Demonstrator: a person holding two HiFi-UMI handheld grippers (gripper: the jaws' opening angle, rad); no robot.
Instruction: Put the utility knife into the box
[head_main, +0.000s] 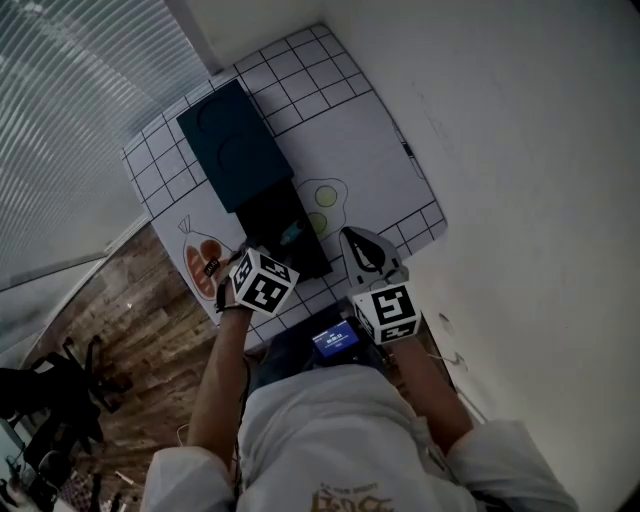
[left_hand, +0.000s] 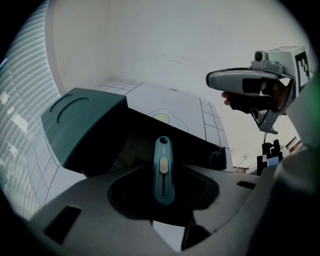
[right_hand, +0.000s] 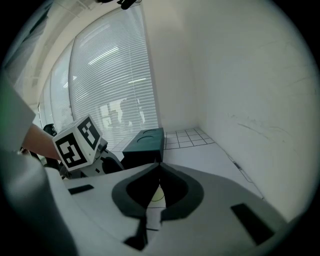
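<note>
A teal utility knife (left_hand: 163, 170) stands lengthwise between the jaws of my left gripper (left_hand: 163, 166), which is shut on it. It hangs just in front of the open dark box (left_hand: 135, 145), whose teal lid (left_hand: 82, 122) lies beyond it. From the head view the box (head_main: 288, 222) lies mid-mat, the lid (head_main: 235, 140) behind it, and the left gripper (head_main: 280, 245) is at its near end. My right gripper (head_main: 362, 245) hovers to the right of the box with its jaws together and nothing in them (right_hand: 159, 167).
The box rests on a white mat (head_main: 380, 150) with a grid border, a printed fried egg (head_main: 322, 195) and an orange drawing (head_main: 200, 262). A wall (head_main: 520, 150) rises on the right. Wooden floor (head_main: 120, 330) lies left of the table. A small blue screen (head_main: 335, 340) sits at the person's waist.
</note>
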